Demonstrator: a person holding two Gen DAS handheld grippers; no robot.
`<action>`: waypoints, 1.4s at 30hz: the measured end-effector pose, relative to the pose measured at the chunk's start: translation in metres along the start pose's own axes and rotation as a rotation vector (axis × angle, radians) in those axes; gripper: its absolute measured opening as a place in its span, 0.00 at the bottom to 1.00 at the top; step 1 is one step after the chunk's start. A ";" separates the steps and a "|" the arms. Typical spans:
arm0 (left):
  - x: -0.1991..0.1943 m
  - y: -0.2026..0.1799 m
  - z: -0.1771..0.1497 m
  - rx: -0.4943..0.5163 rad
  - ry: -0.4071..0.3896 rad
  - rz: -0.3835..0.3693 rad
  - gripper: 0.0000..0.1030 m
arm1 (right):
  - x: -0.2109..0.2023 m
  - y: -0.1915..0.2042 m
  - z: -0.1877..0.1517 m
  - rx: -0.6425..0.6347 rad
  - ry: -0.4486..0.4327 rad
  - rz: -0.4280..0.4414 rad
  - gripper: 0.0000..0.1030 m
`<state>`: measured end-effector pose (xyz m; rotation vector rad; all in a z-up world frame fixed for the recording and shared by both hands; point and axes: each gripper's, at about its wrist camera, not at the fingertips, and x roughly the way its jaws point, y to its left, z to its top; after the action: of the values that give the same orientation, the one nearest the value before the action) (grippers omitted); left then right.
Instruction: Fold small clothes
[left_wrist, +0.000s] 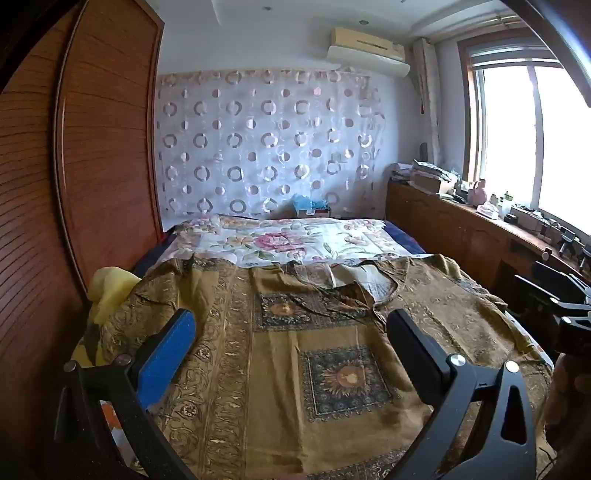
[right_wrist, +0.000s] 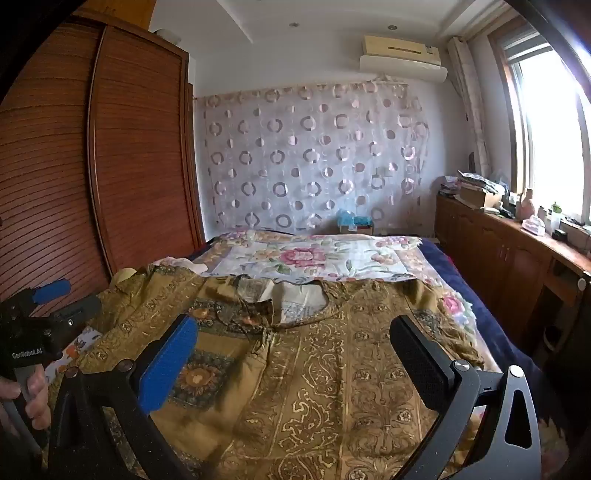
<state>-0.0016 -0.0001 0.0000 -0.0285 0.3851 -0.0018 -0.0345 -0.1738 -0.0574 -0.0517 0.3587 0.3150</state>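
Note:
An olive-gold patterned shirt (left_wrist: 280, 373) (right_wrist: 332, 373) lies spread flat on the bed, its neckline (right_wrist: 299, 295) towards the far end. In the left wrist view my left gripper (left_wrist: 291, 317) hovers over the shirt's left half, jaws wide open with nothing between them. My right gripper (right_wrist: 295, 325) hangs above the shirt's right half, also wide open and holding nothing. Each gripper shows in the other's view: the right one (left_wrist: 565, 317) at the right border, the left one (right_wrist: 48, 299) at the left border with a hand (right_wrist: 33, 391) on its handle.
A floral sheet (left_wrist: 295, 240) covers the far part of the bed. A wooden wardrobe (left_wrist: 103, 147) stands close on the left. A long cluttered cabinet (right_wrist: 498, 251) runs under the window on the right. A yellow cloth (left_wrist: 107, 288) lies by the shirt's left sleeve.

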 end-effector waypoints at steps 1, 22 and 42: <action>-0.001 0.000 0.000 0.002 0.001 0.001 1.00 | 0.000 0.000 0.000 -0.003 0.005 0.000 1.00; -0.009 -0.003 0.009 0.006 0.006 0.008 1.00 | 0.007 0.001 -0.002 0.012 0.004 0.012 1.00; -0.011 -0.005 0.012 0.013 -0.001 0.011 1.00 | 0.004 0.003 -0.002 0.009 -0.005 0.011 1.00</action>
<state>-0.0069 -0.0047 0.0154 -0.0132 0.3842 0.0069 -0.0323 -0.1702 -0.0603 -0.0396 0.3554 0.3245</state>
